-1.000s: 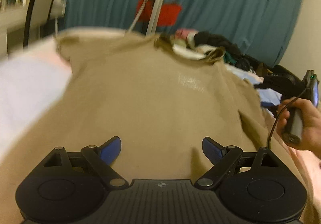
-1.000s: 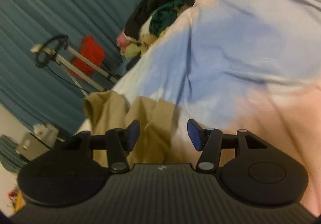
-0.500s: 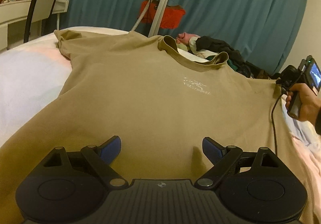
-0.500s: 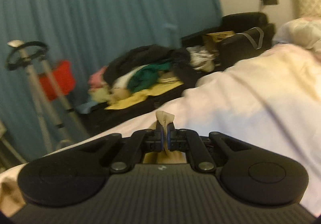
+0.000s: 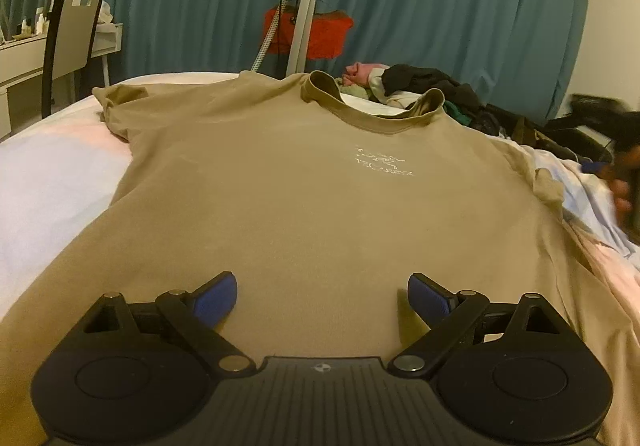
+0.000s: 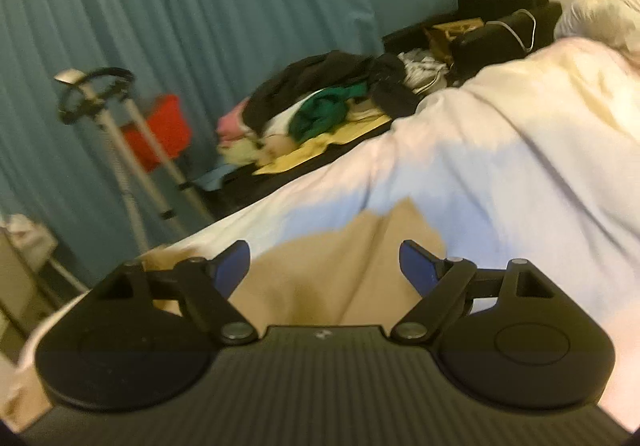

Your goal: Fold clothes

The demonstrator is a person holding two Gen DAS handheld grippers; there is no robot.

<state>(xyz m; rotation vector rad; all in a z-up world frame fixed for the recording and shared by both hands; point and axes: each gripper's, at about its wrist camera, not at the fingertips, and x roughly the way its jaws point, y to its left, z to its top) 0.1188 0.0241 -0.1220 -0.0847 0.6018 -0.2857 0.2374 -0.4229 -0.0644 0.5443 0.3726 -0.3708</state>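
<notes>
Tan T-shirt (image 5: 304, 198) spread flat across bed cover (image 5: 48, 182), filling centre of left view — collar toward top, pale print right of centre. Left gripper (image 5: 322, 296) low over hem, fingers wide, empty. Right gripper (image 6: 324, 266) above sleeve (image 6: 352, 246) at lower centre — fingers wide, gripping nothing.

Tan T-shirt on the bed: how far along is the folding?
Done: the tan T-shirt lies spread front-up on the bed, collar at the far end. In hand: nothing; the left gripper hovers open over the hem end, and the right gripper is open over a bunched tan edge. Left: every fold, since no sleeve or side is turned in.
</notes>
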